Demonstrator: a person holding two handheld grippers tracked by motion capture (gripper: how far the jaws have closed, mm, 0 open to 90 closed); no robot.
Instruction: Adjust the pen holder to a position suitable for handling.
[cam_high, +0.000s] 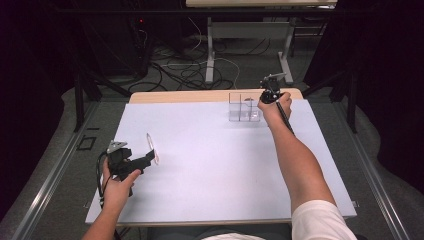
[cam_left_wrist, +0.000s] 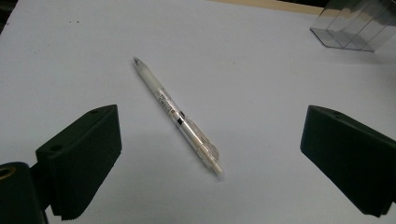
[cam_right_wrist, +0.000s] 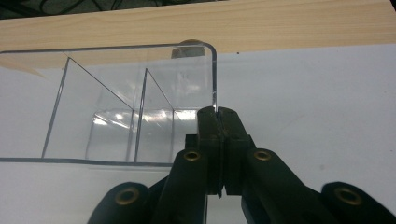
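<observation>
Overhead, my right gripper (cam_high: 270, 95) pins the clear organizer (cam_high: 244, 107) at the worktop's far edge. Left gripper view: jaws wide apart around the pen (cam_left_wrist: 176, 115), lying flat; next, I'd judge, lower and close. Right gripper view: jaws clamped on the organizer's wall.

The high view looks down over the white table (cam_high: 210, 165); both gripper views look low and close across it.
</observation>
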